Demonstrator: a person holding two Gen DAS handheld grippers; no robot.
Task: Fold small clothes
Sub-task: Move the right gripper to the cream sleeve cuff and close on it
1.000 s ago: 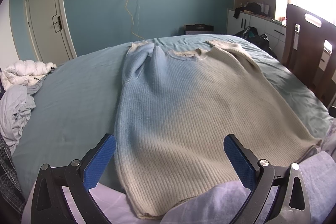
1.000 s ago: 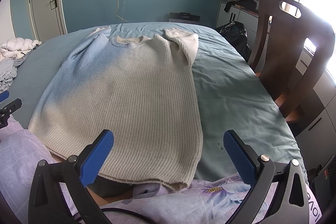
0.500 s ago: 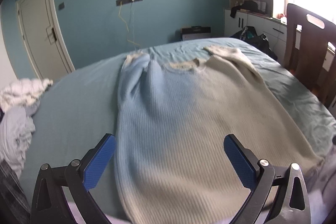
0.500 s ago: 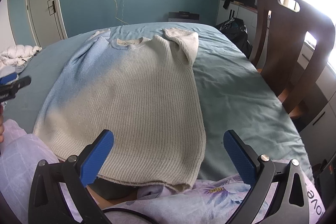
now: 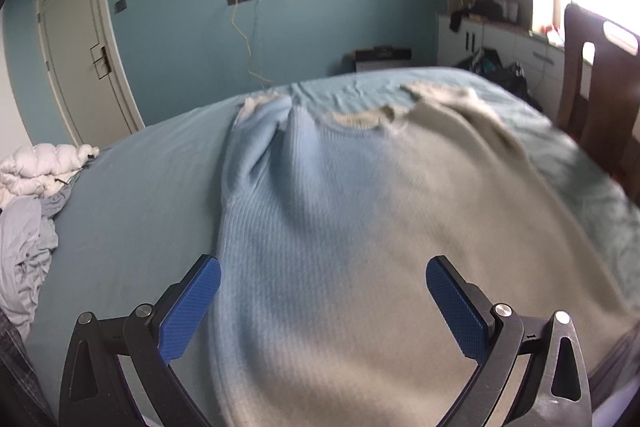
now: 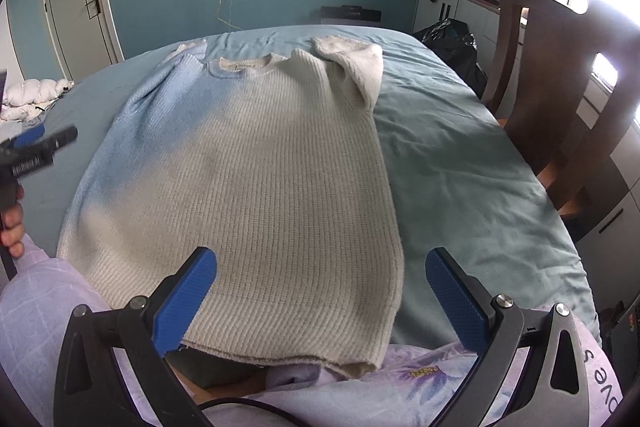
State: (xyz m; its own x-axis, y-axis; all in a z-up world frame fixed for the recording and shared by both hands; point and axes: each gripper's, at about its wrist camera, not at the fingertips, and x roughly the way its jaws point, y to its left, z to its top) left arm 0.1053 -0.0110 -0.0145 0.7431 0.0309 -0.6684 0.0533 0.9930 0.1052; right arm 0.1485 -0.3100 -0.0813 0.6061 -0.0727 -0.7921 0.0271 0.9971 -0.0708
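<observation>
A knit sweater [image 6: 256, 179], light blue on its left side and cream on the rest, lies flat on the teal bed with both sleeves folded in; it also fills the left wrist view [image 5: 352, 227]. My left gripper [image 5: 322, 301] is open and empty, hovering over the sweater's lower left part; it shows at the left edge of the right wrist view [image 6: 38, 147]. My right gripper [image 6: 320, 291] is open and empty above the sweater's bottom hem.
The teal bed [image 6: 460, 163] carries the sweater. A pile of white and grey clothes [image 5: 28, 211] lies at the bed's left side. A dark wooden chair [image 6: 560, 99] stands close to the right edge. A lilac floral quilt [image 6: 420, 379] lies at the near edge.
My left gripper has moved forward and up over the sweater, so the hem has left its view. My right gripper has stayed nearly still. Both stay open.
</observation>
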